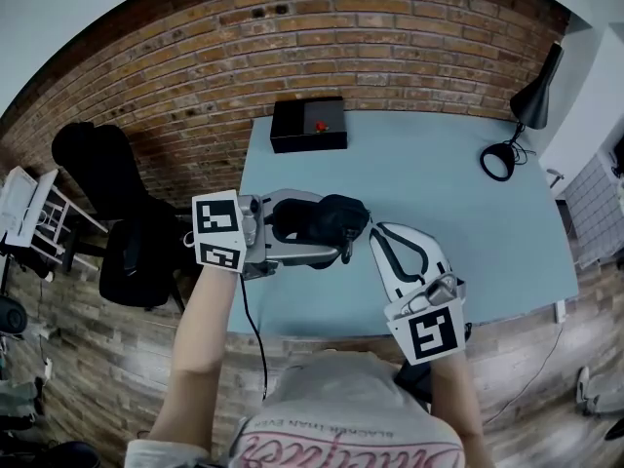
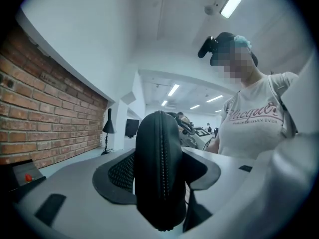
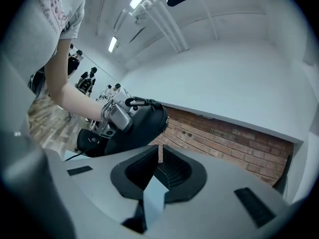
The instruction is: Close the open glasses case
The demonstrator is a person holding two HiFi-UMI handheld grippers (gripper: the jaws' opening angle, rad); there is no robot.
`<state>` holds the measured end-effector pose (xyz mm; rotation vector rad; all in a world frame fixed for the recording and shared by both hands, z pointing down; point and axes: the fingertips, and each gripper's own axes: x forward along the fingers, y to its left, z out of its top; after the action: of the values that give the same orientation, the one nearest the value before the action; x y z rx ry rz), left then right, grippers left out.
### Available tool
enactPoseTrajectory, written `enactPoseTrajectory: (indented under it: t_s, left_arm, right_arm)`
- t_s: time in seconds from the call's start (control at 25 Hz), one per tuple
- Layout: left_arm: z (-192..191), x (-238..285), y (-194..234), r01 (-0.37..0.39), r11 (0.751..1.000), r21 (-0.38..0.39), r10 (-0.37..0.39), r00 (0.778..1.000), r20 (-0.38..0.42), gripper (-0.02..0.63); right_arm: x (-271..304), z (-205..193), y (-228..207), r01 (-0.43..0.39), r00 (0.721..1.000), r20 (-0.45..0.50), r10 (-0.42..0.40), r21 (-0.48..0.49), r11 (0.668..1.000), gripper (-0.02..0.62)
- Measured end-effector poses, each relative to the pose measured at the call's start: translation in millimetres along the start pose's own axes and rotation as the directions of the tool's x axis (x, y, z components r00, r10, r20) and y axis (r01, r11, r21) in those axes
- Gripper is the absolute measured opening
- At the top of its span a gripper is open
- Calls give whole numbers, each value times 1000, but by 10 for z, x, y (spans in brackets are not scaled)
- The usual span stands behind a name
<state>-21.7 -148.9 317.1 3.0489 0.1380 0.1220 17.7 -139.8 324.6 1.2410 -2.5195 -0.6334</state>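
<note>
Over the blue table (image 1: 468,232), the left claw (image 1: 325,232) is clamped on the black glasses case (image 2: 158,176), which stands on edge between its sides. The right claw (image 3: 158,169) is pinched together with nothing in it, just beside the case. The case looks folded together, so I think zipping comes next: the right claw must catch the tiny tab on its zip (image 2: 162,151).

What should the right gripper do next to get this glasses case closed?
Probably bring the right gripper up to the glasses case and its zipper. The left gripper clamps the case, while the right one is shut on nothing, just short of it.
</note>
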Motion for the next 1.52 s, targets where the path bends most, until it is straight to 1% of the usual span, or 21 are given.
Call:
enactPoseTrajectory:
  t_s: [0.12,0.24,0.4,0.64,0.72,0.76,0.8,0.88,0.92,1.08,1.12,1.16,1.2,1.28,1.32,1.36,1.4,1.44,1.52]
  left_arm:
    - [-101,52,-11,2,1000,14,-1,997,-79,262]
    - [-160,88,-24,11,999,42,-4,988,-154,263]
    - [-189,92,-11,15,998,69,1,975,-224,262]
    - [-214,130,6,18,996,87,8,956,-294,264]
    - [-235,132,3,17,995,95,14,949,-316,264]
    - [-242,126,1,15,995,102,19,946,-324,264]
    - [-252,119,3,11,994,111,26,943,-331,264]
    - [-276,113,7,5,992,129,39,940,-338,264]
    - [-284,112,7,4,991,133,42,941,-337,262]
    - [-262,108,17,-10,991,132,50,952,-304,262]
    - [-252,112,22,-16,991,134,55,953,-297,262]
    - [-247,119,30,-22,990,138,62,954,-293,262]
    - [-241,129,39,-28,990,142,68,955,-288,262]
    - [-198,140,51,-35,991,129,67,965,-254,262]
    - [-168,140,54,-38,993,116,64,971,-231,262]
    - [-147,140,58,-43,994,103,64,975,-212,262]
    - [-140,144,65,-50,995,91,67,978,-198,262]
    - [-140,152,74,-58,995,79,72,980,-185,262]
    - [-136,170,103,-84,995,53,91,984,-154,264]
  right_arm:
    - [43,15,15,6,1000,-24,-7,-63,998,20]
    - [61,-23,-2,52,998,-36,-57,-126,991,20]
    - [48,-24,-63,113,992,-29,-121,-189,975,20]
    - [12,-23,-116,129,990,-23,-137,-219,967,19]
    - [5,-22,-104,113,992,-27,-124,-256,960,18]
    - [6,-35,-82,94,993,-38,-110,-299,950,17]
    - [8,-59,-58,73,994,-55,-98,-356,932,17]
    - [8,-117,-25,33,992,-88,-85,-475,879,17]
    - [7,-140,-16,14,992,-101,-78,-518,855,17]
    - [24,-226,21,-63,987,-152,-47,-645,762,17]
    - [32,-249,32,-76,986,-162,-42,-662,746,17]
    - [41,-273,38,-85,985,-169,-41,-670,738,17]
    - [49,-295,41,-90,984,-176,-40,-670,737,17]
    - [66,-335,55,-95,982,-187,-38,-651,753,17]
    - [77,-353,70,-96,981,-191,-35,-634,768,17]
    - [89,-368,82,-90,981,-191,-34,-606,790,17]
    - [99,-376,82,-75,982,-184,-36,-563,823,17]
    - [106,-374,67,-50,984,-172,-43,-502,864,17]
    - [116,-363,9,14,987,-146,-67,-338,941,17]
